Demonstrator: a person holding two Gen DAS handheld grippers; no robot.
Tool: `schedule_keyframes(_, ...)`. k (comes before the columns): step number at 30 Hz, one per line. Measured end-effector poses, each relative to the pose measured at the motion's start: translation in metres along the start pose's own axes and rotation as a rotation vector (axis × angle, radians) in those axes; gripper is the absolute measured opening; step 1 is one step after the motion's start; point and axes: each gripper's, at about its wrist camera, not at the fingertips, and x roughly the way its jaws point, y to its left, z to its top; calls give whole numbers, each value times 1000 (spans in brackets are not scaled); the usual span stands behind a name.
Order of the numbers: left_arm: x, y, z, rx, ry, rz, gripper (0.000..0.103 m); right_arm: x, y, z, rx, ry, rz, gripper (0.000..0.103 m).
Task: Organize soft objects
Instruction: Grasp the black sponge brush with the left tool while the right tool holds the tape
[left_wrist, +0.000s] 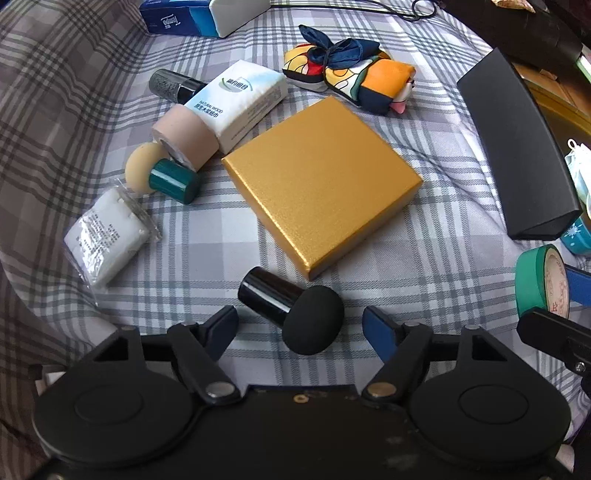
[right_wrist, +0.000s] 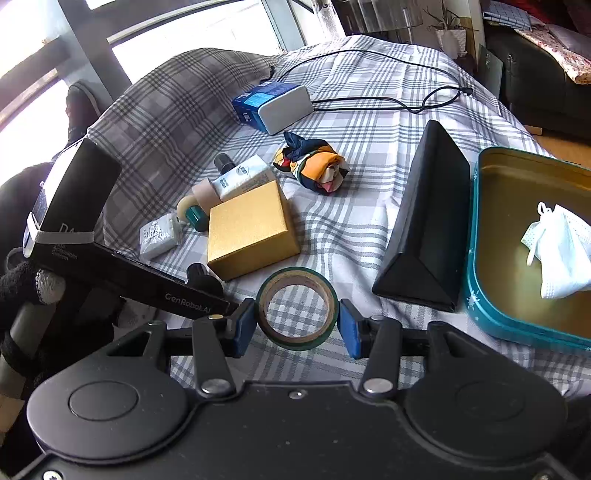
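Gold box (left_wrist: 321, 184) mid-cloth, black case (left_wrist: 517, 147) to its right. Farther off, a cable (right_wrist: 388, 99) beside a blue pack (right_wrist: 271, 103).

Between the left tongs: matt black sponge puff (left_wrist: 314, 319) on a glossy black plastic handle. Just beyond: gold box (left_wrist: 321, 181), finely grained card with a dull sheen. Between the right tongs: glossy green tape roll (right_wrist: 297, 308). Right of them: smooth metal tin (right_wrist: 517, 295). Underneath: woven plaid cloth (left_wrist: 424, 266).
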Motion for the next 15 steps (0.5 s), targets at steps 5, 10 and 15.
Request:
schedule_keyframes(5,-2,-7,1,14,-23,-23,71,-1,-3,0,16,-2,-5,48)
schedule_keyframes(10,-9,-17,-5,29,-11,-101,71,-2,-4,1,25,-9,-7,48)
schedule_keyframes(15,-20,-26,-12,64,-27,-201,71,-3,-6,2,38,-22,-16,48)
